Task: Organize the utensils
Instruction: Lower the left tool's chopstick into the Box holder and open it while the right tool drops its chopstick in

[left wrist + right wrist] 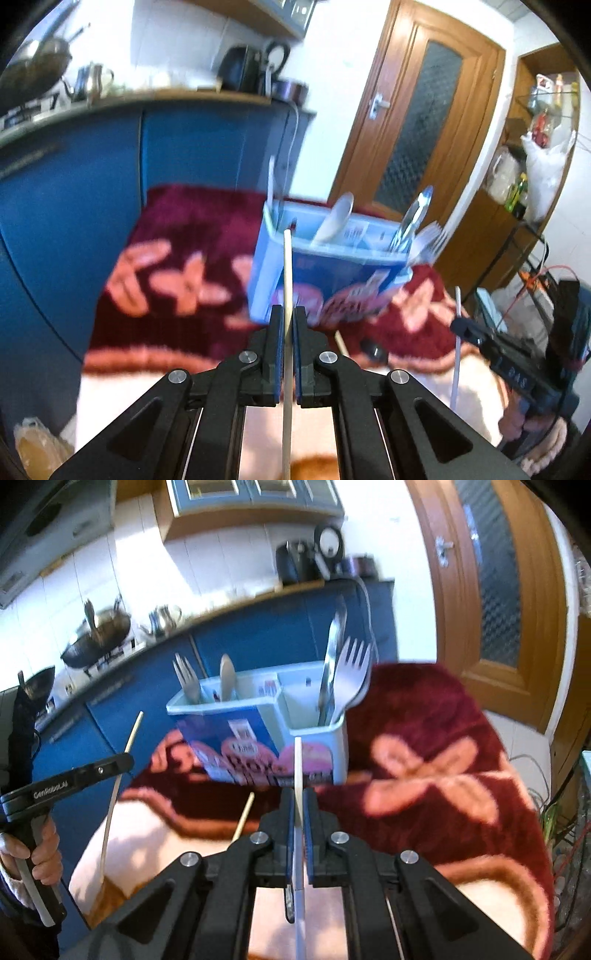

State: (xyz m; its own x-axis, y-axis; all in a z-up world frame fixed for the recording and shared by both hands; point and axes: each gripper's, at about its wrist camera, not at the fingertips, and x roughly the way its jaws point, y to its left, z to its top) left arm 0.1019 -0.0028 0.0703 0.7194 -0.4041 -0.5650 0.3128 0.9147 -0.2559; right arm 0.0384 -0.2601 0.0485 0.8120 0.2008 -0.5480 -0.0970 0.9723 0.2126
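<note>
Both grippers hold a stick-like utensil upright in front of a compartmented utensil caddy [325, 266] that stands on a dark red floral blanket [177, 236].

Seen from the left wrist, the left gripper [287, 332] has its jaws pressed onto a pale wooden chopstick [286, 273], whose tip rises in front of the caddy's near left corner. The right gripper [480, 334] shows at the right edge with a white stick [457, 350] pinched in it. Another wooden chopstick [341, 343] lies on the blanket just beside the left gripper's fingers.

From the right wrist, the right gripper [298, 812] pinches that white stick [298, 771], which points up toward the caddy's [258, 716] front wall. Its material is unclear. The left gripper [110, 762] appears at the left, gripped by a hand [40, 849], its chopstick [114, 794] bowed by the lens.

Inside the caddy, the right compartment holds a white plastic fork [351, 668] and a metal utensil [332, 657]; the left holds a metal fork [186, 681] and a pale spoon [227, 679].

Behind stand blue cabinets [258, 635] and a wooden door [424, 118].
</note>
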